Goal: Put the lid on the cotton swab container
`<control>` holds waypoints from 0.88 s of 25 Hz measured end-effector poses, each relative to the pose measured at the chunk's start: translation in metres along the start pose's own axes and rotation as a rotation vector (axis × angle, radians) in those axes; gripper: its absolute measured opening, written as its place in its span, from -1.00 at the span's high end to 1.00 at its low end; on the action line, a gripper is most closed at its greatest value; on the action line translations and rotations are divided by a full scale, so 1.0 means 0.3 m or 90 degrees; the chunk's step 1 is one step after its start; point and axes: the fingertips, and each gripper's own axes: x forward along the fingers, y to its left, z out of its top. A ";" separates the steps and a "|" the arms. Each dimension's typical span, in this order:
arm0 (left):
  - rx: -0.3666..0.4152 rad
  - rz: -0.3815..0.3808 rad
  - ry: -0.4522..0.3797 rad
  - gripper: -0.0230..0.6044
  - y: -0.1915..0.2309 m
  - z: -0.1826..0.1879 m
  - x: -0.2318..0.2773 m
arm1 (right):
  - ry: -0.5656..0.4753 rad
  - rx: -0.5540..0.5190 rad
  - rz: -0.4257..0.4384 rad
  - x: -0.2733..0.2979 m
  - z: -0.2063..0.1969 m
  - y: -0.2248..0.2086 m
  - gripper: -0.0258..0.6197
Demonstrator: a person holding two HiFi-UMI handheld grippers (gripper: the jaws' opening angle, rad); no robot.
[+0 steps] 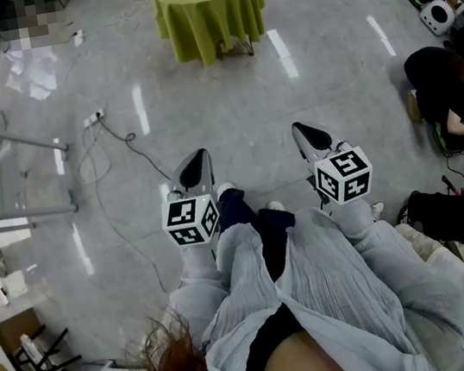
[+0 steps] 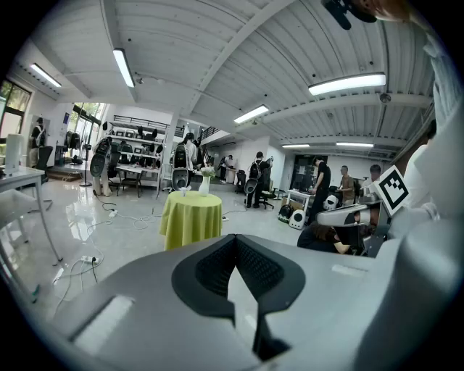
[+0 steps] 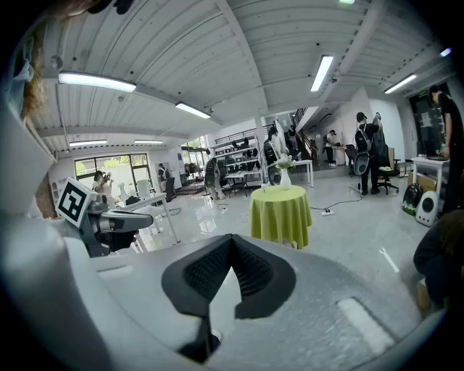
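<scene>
Left hand-held gripper: clenched, jaws together on nothing, aimed toward the green-draped desk and well apart from it.
Right hand-held gripper: clenched and empty, also well apart from the desk.
Cotton swab container: cannot tell; things on the desk beside the vase are too small.

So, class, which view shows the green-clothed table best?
The right gripper view: the table stands whole, vase on top. The left gripper view hides its foot; the head view cuts off its top.
</scene>
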 end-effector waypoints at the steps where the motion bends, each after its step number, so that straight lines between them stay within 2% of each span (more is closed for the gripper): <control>1: 0.002 -0.002 -0.005 0.87 -0.011 0.008 0.002 | -0.002 0.004 -0.004 -0.010 0.002 -0.008 0.92; 6: 0.013 -0.010 -0.022 0.87 -0.058 0.030 -0.001 | -0.022 0.027 -0.006 -0.052 0.013 -0.027 0.92; 11: 0.013 -0.002 -0.027 0.87 -0.068 0.034 -0.020 | -0.023 0.014 -0.001 -0.064 0.016 -0.020 0.92; 18: 0.010 0.007 -0.011 0.87 -0.062 0.002 -0.040 | -0.011 0.024 0.032 -0.025 -0.003 0.031 0.92; 22: 0.015 0.000 -0.005 0.87 -0.043 0.009 -0.012 | -0.006 0.032 0.028 0.014 -0.002 0.023 0.92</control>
